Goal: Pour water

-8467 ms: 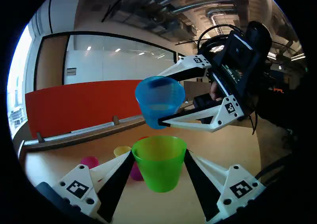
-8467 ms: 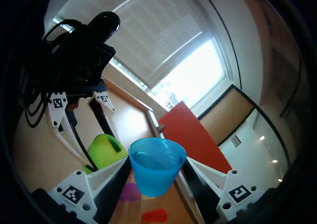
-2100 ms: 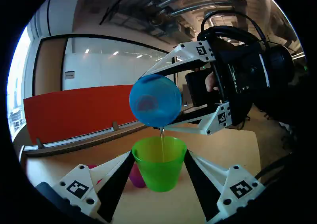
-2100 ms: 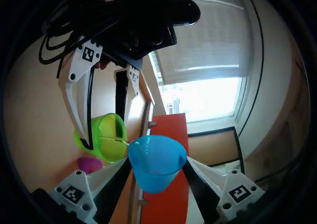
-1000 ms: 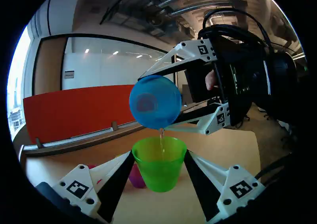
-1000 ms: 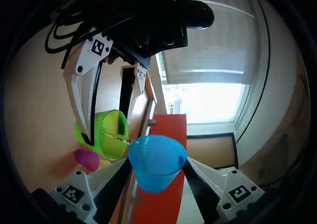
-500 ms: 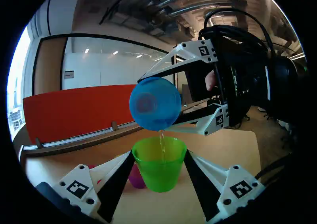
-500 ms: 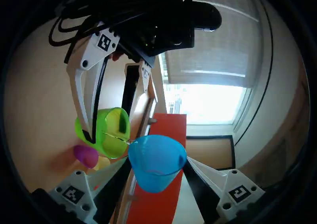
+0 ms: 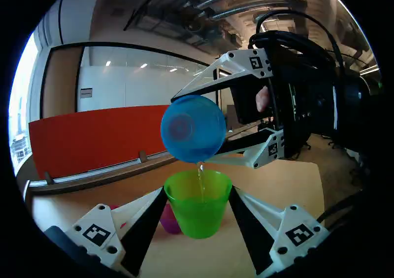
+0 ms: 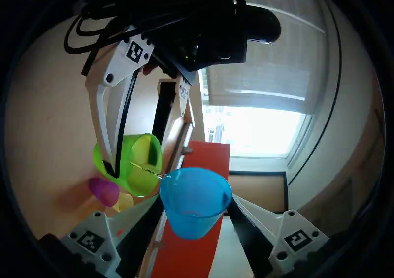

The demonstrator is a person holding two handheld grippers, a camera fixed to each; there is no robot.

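1. Red partition (image 9: pixel 93 135), purple cup (image 9: pixel 170 221): background items, the cup on the table (image 9: pixel 276 179); neither obstructs the pour.
2. Blue cup (image 9: pixel 193 128): thin plastic, light, probably slick when wet. Right gripper (image 10: pixel 195 199) clamps its walls; tipped, rim above the green cup.
3. Water stream (image 9: pixel 201 172): thin, falling inside the rim.
4. Green cup (image 9: pixel 198 206): light, likely growing heavier. Left gripper (image 9: pixel 197 193) clasps it mid-wall, upright.

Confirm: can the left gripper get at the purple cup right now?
Probably not. The left gripper is shut on the green cup, which is catching water from the blue cup. The purple cup sits on the table beyond it, and the jaws are full.
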